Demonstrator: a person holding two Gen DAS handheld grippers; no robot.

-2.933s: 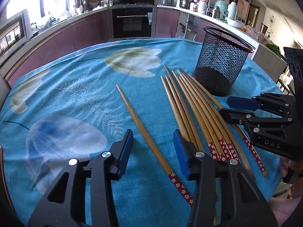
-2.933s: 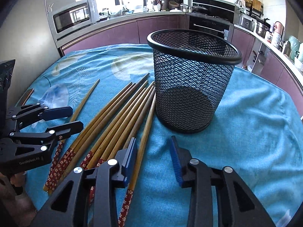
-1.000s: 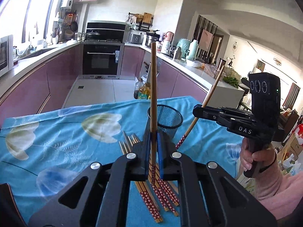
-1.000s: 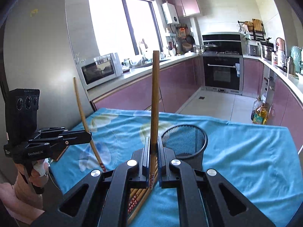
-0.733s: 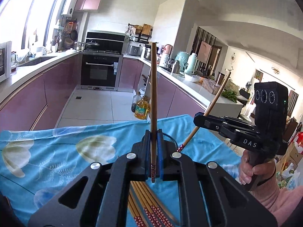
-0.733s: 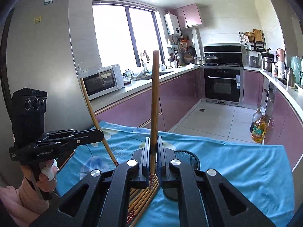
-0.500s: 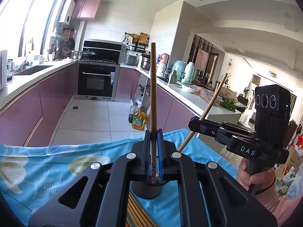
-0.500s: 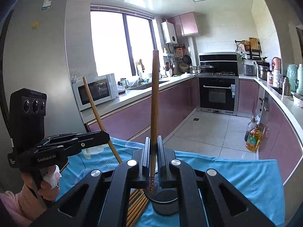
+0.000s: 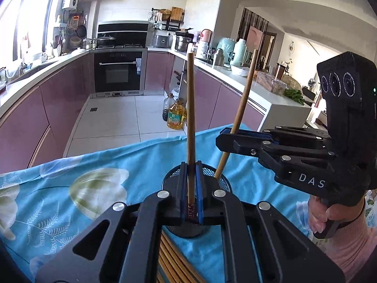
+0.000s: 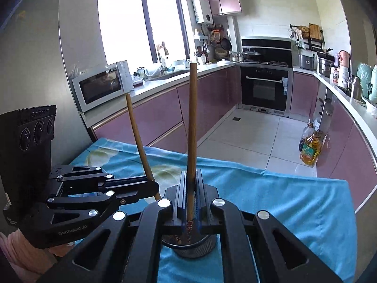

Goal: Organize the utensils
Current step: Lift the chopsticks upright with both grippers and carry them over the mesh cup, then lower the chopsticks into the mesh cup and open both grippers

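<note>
My left gripper is shut on a wooden chopstick that stands upright, patterned end down, over the black mesh cup. My right gripper is shut on a second chopstick, also upright above the cup. In the left wrist view the right gripper holds its chopstick tilted, with the lower end at the cup's mouth. The right wrist view shows the left gripper and its slanting chopstick. Several more chopsticks lie on the cloth in front of the cup.
A blue floral tablecloth covers the table, whose far edge lies just behind the cup. Beyond it are the tiled kitchen floor, purple cabinets and oil bottles. A hand in a pink sleeve holds the right gripper's handle.
Both grippers have carried their chopsticks forward across the table. The cup, formerly ahead of them, now sits right under the jaws, and the two grippers have drawn closer together.
</note>
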